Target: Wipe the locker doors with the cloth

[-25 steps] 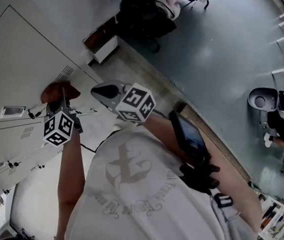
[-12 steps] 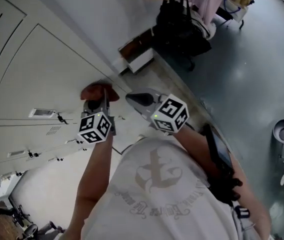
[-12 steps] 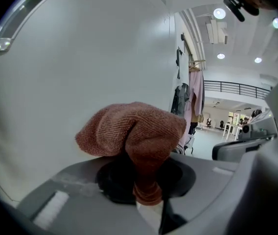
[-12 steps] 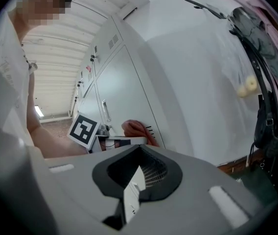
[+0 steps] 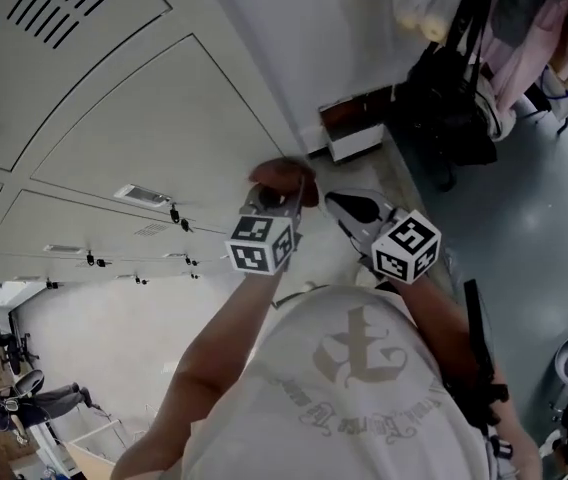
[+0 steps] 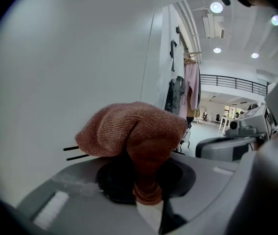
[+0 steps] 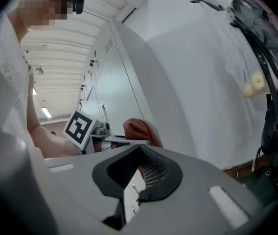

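Observation:
A rust-brown cloth (image 5: 282, 176) is bunched in my left gripper (image 5: 286, 194), which is shut on it and holds it close to the pale grey locker door (image 5: 154, 128). In the left gripper view the cloth (image 6: 129, 131) fills the middle, pinched between the jaws of the left gripper (image 6: 146, 182), with the locker door (image 6: 56, 77) just to its left; whether it touches I cannot tell. My right gripper (image 5: 336, 201) hangs just right of the cloth, shut and holding nothing. In the right gripper view the right gripper (image 7: 140, 151) points at the cloth (image 7: 140, 130) and the lockers (image 7: 114, 82).
Locker latches (image 5: 174, 214) run in a row below the door. A brown-and-white box (image 5: 349, 128) stands at the wall's foot. Dark bags (image 5: 454, 98) and hanging clothes (image 5: 554, 18) fill the upper right. A person (image 5: 49, 403) stands far off at the lower left.
The head view has swung toward the lockers, which now fill the left half. Both grippers sit further right in the picture. The left gripper has kept hold of the cloth throughout.

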Demonstrator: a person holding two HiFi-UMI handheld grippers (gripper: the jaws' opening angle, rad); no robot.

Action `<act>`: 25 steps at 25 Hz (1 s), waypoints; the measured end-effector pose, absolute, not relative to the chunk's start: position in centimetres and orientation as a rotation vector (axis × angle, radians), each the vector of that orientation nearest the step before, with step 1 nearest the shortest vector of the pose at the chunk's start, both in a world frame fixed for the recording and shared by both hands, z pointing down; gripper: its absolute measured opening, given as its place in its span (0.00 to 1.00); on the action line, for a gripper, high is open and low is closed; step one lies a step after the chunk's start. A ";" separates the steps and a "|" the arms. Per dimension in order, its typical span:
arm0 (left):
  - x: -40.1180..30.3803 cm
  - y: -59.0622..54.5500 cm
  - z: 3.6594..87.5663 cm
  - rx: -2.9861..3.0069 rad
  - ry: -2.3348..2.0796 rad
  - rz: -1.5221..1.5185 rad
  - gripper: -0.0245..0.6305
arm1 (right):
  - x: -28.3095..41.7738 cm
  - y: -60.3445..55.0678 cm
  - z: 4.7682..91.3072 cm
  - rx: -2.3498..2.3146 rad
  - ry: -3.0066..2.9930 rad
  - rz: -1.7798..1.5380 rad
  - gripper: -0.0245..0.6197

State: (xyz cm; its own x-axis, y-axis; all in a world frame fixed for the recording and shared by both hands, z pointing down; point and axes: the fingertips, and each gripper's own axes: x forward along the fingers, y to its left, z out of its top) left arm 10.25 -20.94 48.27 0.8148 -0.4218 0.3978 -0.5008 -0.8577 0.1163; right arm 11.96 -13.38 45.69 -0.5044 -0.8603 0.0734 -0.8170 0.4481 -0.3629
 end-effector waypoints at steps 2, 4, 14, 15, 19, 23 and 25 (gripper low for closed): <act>11.0 -20.7 48.7 2.784 -0.703 0.572 0.16 | 12.1 -13.5 45.9 -1.465 2.595 -0.543 0.05; 11.2 -20.6 48.7 2.796 -0.737 0.591 0.16 | 12.2 -13.6 46.0 -1.427 2.627 -0.548 0.05; 10.2 -21.4 45.2 2.950 -0.900 0.736 0.16 | 10.5 -14.1 47.3 -1.220 2.762 -0.601 0.05; 10.0 -21.5 45.3 2.953 -0.904 0.752 0.16 | 10.2 -14.0 47.5 -1.200 2.778 -0.605 0.05; 8.4 -22.1 44.9 2.938 -0.943 0.771 0.16 | 9.7 -13.8 47.8 -1.149 2.810 -0.611 0.05; 5.5 -22.9 44.8 2.871 -1.011 0.752 0.16 | 9.6 -14.1 47.8 -1.134 2.811 -0.615 0.05; 4.1 -23.2 44.8 2.829 -1.039 0.730 0.16 | 9.4 -14.0 47.8 -1.120 2.814 -0.614 0.05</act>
